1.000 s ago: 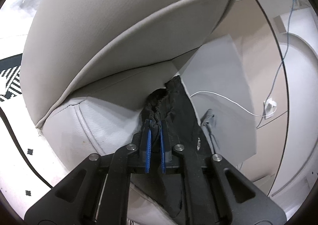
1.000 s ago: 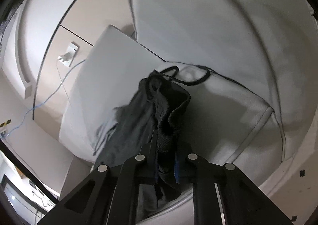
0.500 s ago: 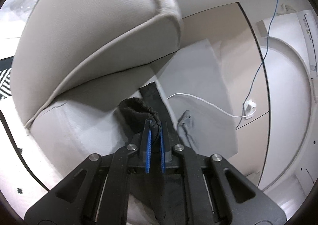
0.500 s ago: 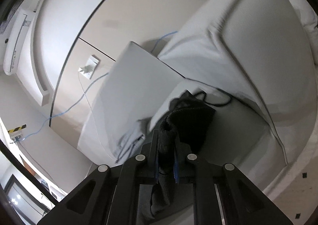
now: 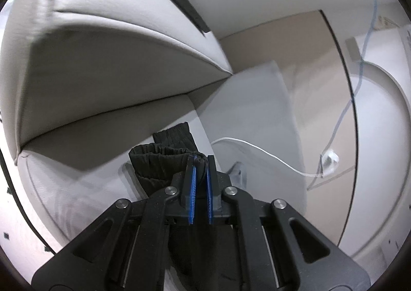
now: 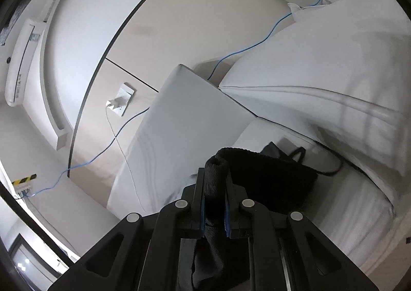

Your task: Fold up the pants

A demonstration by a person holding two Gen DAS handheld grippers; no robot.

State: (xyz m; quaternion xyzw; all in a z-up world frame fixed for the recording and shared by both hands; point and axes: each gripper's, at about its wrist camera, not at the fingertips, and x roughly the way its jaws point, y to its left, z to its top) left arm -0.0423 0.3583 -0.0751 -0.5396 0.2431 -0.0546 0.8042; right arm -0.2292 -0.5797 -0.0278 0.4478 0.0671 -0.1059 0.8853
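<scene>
While above the sofa seat (image 5: 84, 167), left tongs (image 5: 201, 160) and right tongs (image 6: 215, 170) pinching black pants' (image 6: 269, 178) waistband, both clamped tight.

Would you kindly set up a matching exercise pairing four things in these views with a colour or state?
Things:
1. pants
2. left claw
3. sofa cushion
4. thin cable on the wall

Colour or state:
A. blue
B. black, bunched
C. shut on the waistband
D. pale grey

Pairs: 1-B, 2-C, 3-D, 4-A
</scene>
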